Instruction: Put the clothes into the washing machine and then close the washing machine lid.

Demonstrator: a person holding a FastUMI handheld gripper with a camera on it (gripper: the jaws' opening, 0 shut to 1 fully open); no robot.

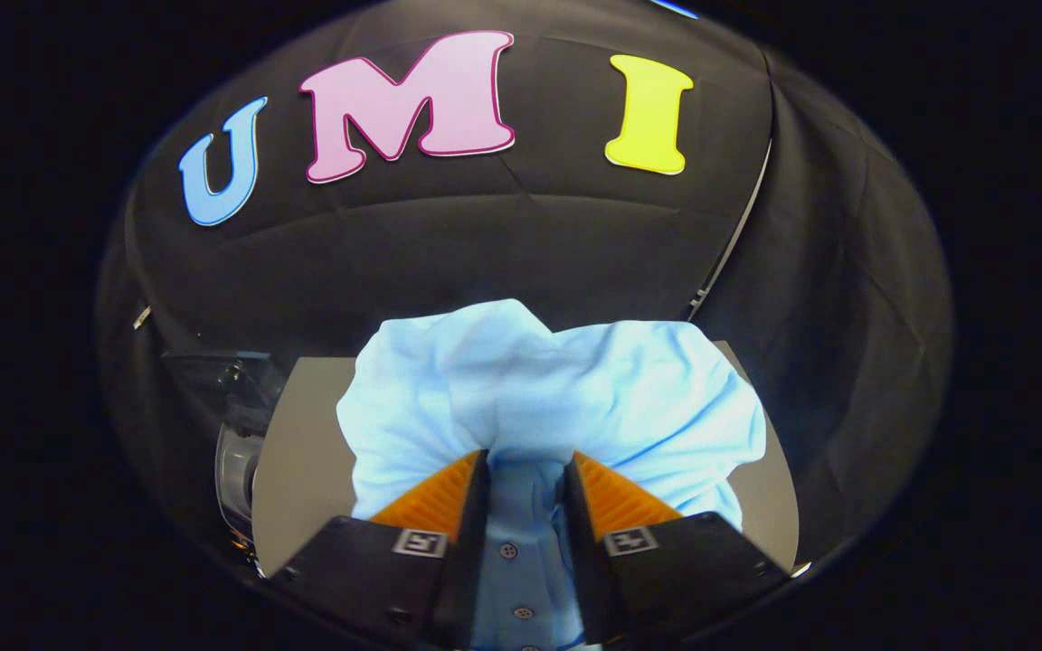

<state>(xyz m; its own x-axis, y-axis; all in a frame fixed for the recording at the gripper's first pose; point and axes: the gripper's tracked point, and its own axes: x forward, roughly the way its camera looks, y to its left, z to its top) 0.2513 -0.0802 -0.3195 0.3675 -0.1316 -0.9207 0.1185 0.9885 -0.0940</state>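
- My gripper (525, 466) was clamped on the light blue shirt (548, 398); both fingers pressed a fold of it from either side.
- The pinched part was the button strip: a narrow band of cloth ran down between the fingers, with small buttons (508, 550) showing on it.
- The gap between the fingers was narrow and packed with fabric, nothing else in it.
- The rest of the shirt bunched up just ahead of the fingertips and beyond them, in two rounded lumps, creased, spreading wider than the gripper on both sides.
- The shirt hung over a grey table top (299, 470); I couldn't tell whether the lower folds touched it or cleared it.
- Bare table showed to both sides of the cloth, more of it to the left of the fingers.
- The washing machine (236, 461) sat off the table's left edge, well to the left of the fingers: a dark upper part and a pale rounded body below it.
- Too dark and too far off to the side to say whether its lid stood up or down.
- The shirt was apart from the machine, with table surface between them, so the clothes weren't in it yet.
- Black booth cloth (521, 244) rose behind the table, with a thin pale strip (738, 226) running down its right fold.
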